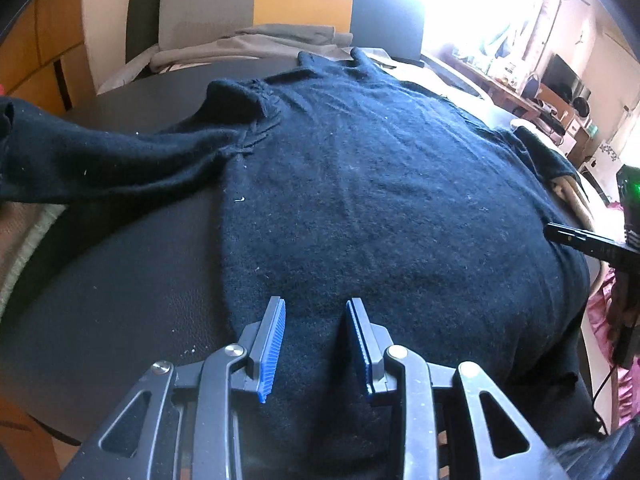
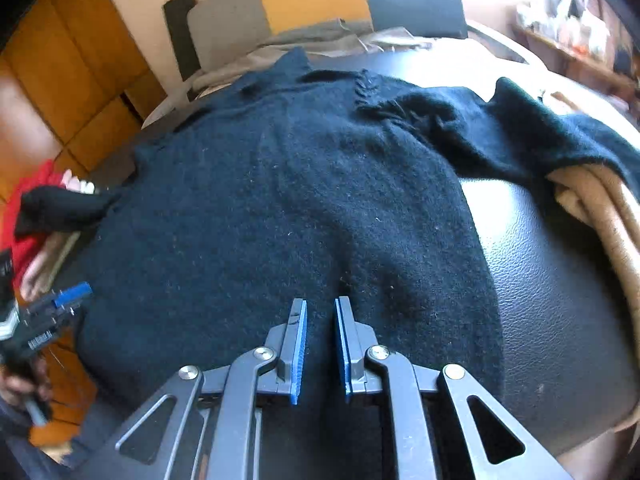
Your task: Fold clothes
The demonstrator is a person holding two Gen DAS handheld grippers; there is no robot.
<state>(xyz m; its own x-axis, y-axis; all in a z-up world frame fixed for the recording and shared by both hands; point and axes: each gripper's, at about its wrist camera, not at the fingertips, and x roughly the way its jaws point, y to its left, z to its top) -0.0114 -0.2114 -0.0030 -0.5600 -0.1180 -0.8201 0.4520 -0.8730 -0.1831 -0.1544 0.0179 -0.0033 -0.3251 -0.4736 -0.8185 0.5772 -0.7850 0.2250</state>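
Left wrist view: black sweater point(image 1: 380, 200) lies flat on the dark counter point(image 1: 132, 280), sleeve outstretched, no fold made; left tongs point(image 1: 316, 308) gape wide, empty, over its hem. Right wrist view: right tongs point(image 2: 320, 308) are narrowly parted, empty, over the hem, so judged folding all remains.

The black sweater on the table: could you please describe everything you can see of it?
The sweater is black, fuzzy knit flecked with pale lint. It lies spread flat on a dark leather-look table, collar at the far end, hem nearest the cameras. One sleeve stretches out sideways off the body; the other sleeve drapes over a tan cloth. The left gripper and right gripper hang over the hem, jaws apart, holding nothing.
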